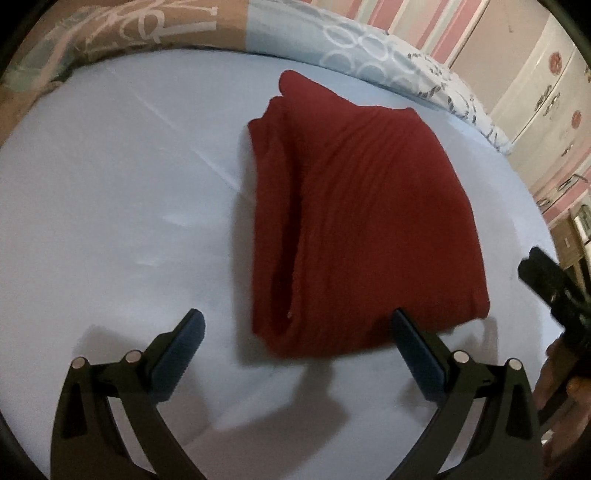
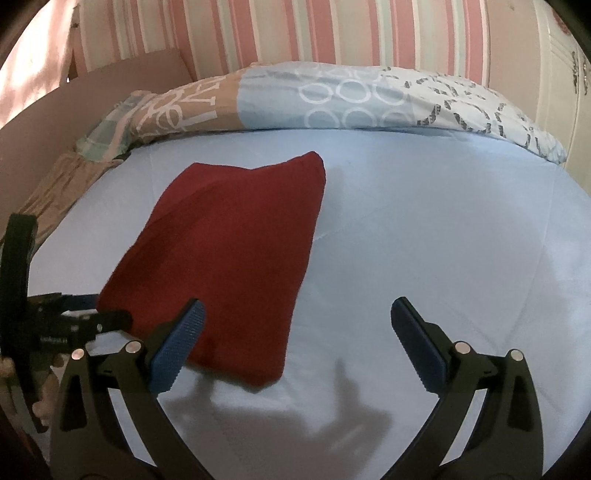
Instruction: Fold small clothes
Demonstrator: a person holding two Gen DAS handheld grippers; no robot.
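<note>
A dark red ribbed garment (image 1: pixel 354 221) lies folded into a compact bundle on the pale blue bed sheet (image 1: pixel 110 206). My left gripper (image 1: pixel 297 325) hovers open just short of the garment's near edge, nothing between its fingers. In the right wrist view the same red garment (image 2: pixel 229 258) lies to the left of centre. My right gripper (image 2: pixel 297 314) is open above the sheet (image 2: pixel 424 240), its left finger (image 2: pixel 181 343) overlapping the garment's near corner in the view. The left gripper's body (image 2: pixel 55 325) shows at the left edge there.
A patterned duvet (image 2: pixel 332 96) in blue, tan and white is bunched along the far side of the bed. Behind it is a pink striped wall (image 2: pixel 295 33). A white wardrobe (image 1: pixel 543 96) stands to the right. A hand (image 2: pixel 40 406) holds the left gripper's handle.
</note>
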